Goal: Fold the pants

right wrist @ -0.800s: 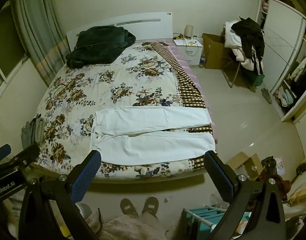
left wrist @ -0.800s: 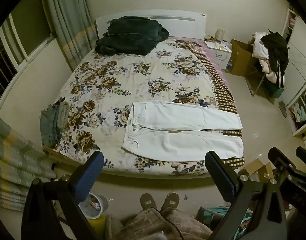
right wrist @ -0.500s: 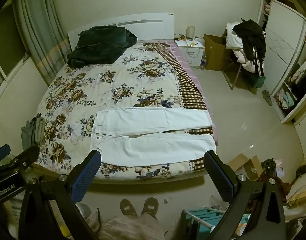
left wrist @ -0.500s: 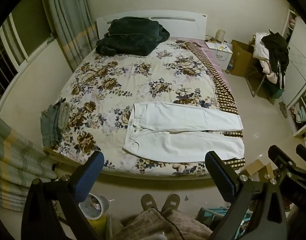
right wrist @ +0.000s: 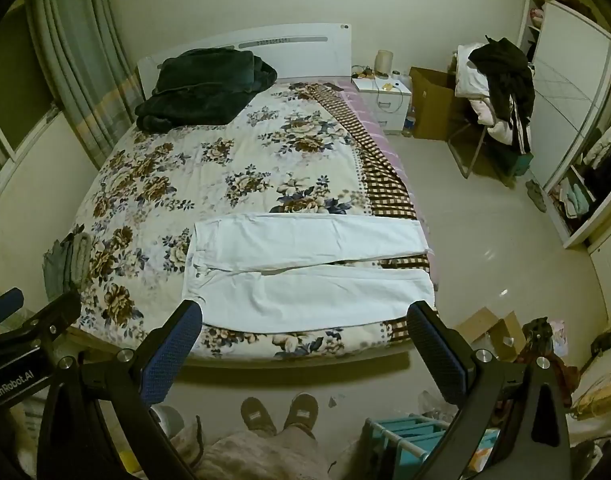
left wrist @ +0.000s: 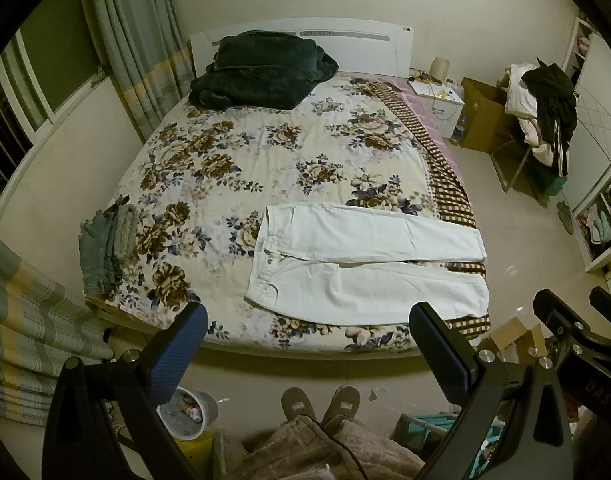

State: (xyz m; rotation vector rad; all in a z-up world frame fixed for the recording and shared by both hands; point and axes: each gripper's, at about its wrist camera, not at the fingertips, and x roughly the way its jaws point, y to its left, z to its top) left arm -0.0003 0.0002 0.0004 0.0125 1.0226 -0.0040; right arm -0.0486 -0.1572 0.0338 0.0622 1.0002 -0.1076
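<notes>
White pants lie flat on the floral bedspread near the bed's foot, waist to the left, both legs spread to the right. They also show in the right wrist view. My left gripper is open and empty, held well above and in front of the bed's foot edge. My right gripper is open and empty too, beside the left one, also short of the pants. The right gripper's frame shows at the left view's right edge.
A dark green blanket lies at the headboard. Folded grey-green clothes sit at the bed's left edge. A nightstand, a cardboard box and a clothes-laden chair stand right. Slippered feet, a bucket and a teal rack are below.
Both grippers have drifted slightly, so the bed and pants sit a little lower in both views. Both stay open and nothing on the bed has moved.
</notes>
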